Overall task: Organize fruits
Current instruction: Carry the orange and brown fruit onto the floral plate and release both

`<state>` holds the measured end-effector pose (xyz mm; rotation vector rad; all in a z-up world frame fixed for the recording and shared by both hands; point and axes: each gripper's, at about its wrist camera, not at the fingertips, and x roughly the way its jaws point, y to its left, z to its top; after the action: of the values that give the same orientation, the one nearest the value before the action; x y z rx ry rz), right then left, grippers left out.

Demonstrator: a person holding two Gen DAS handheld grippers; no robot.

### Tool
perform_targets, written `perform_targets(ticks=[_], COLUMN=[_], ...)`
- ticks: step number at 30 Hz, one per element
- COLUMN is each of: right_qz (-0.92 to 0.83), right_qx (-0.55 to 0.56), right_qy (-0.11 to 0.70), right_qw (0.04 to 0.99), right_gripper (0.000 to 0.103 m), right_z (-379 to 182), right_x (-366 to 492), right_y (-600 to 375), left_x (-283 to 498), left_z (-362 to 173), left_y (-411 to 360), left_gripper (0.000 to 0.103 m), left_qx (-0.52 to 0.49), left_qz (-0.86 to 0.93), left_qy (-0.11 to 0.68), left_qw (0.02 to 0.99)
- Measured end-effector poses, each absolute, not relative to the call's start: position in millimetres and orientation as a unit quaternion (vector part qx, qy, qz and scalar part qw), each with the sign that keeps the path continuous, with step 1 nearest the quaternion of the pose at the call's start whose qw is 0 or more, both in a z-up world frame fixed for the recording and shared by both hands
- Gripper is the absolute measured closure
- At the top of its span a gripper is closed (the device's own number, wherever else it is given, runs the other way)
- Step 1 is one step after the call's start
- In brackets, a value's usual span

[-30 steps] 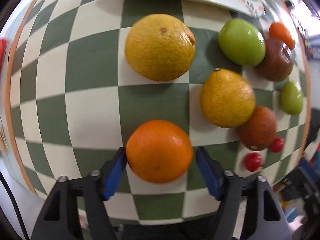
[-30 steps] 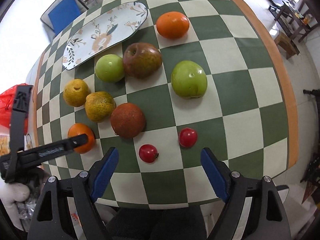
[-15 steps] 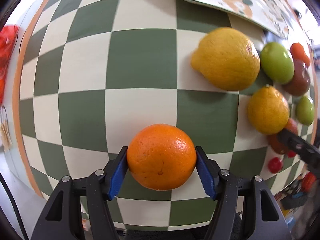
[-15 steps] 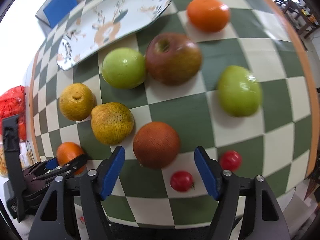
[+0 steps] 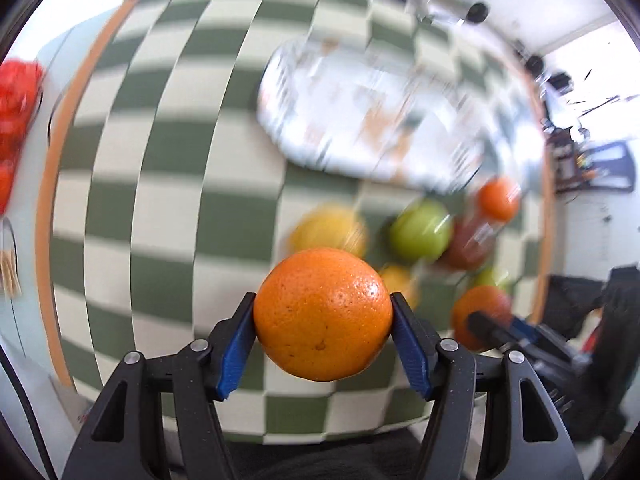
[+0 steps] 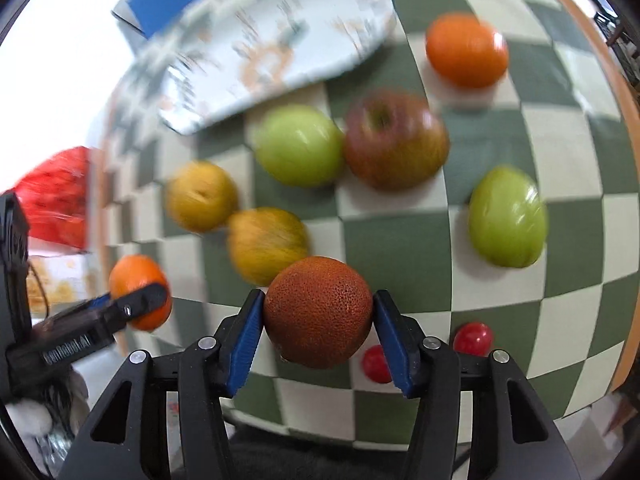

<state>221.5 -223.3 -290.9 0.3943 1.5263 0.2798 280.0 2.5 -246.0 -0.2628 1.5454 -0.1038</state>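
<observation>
Now both grippers carry fruit. The left gripper (image 5: 323, 338) is about half open, its blue pads clamped on either side of a bright orange (image 5: 323, 314), which hangs clear above the checked bench (image 5: 160, 184). The right gripper (image 6: 318, 334) has just been closing, and its pads now press the flanks of a dark, rough-skinned brownish orange (image 6: 318, 312); whether that fruit has left the bench cannot be told.

The patterned platter (image 6: 272, 52) lies at the far side, with no fruit on it as far as the blur shows, and probably serves as the destination. Loose fruit sits between the grippers and it: two green apples (image 6: 300, 145), a red apple (image 6: 396, 138), two yellowish citrus (image 6: 267, 244), another orange (image 6: 466, 50) and two cherry tomatoes (image 6: 473, 339).

The main risk is a slip. Each round fruit is held at only two points, so a quick swing or tilt could roll it out. The grippers also work close together and could collide. A low carry might knock the apples and set them rolling toward the bench edge.
</observation>
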Motion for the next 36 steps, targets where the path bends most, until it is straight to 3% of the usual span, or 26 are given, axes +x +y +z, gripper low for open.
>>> perform_targets(ticks=[5, 11, 18, 26, 27, 30, 36], right_qz=[0.158, 0.164, 0.174, 0.179, 0.177, 0.162, 0.127], right_qx=[0.166, 0.107, 0.048, 0.052, 0.051, 0.053, 0.069], right_qy=[0.639, 0.642, 0.664, 0.675, 0.678, 0.683, 0.688], right_qw=[0.735, 0.742, 0.726, 0.714, 0.711, 0.71, 0.712], right_gripper=[0.046, 0.046, 0.046, 0.044, 0.042, 0.028, 0.011], right_z=[-251.5, -294.1, -344.0, -354.5, -354.8, -354.6, -345.7], right_x=[292.7, 410.2, 461.0, 482.5, 483.2, 483.2, 474.8], right_y=[-223.0, -185.4, -161.1, -158.3, -159.3, -161.8, -174.9], left_x=[393.4, 467.9, 482.2, 485.2, 484.4, 483.9, 473.9], left_z=[-233.5, -321.6, -353.0, -355.2, -354.0, -347.0, -321.2], left_y=[-5.2, 7.6, 11.3, 8.9, 8.5, 6.5, 1.8], left_gripper=[0.041, 0.041, 0.041, 0.04, 0.04, 0.014, 0.013], left_qx=[-0.151, -0.2, -0.221, -0.202, -0.196, -0.166, -0.126], left_qz=[-0.048, -0.028, -0.012, -0.013, -0.012, -0.004, 0.013], left_qy=[0.685, 0.732, 0.751, 0.757, 0.757, 0.751, 0.726], left_qw=[0.711, 0.651, 0.622, 0.622, 0.624, 0.639, 0.676])
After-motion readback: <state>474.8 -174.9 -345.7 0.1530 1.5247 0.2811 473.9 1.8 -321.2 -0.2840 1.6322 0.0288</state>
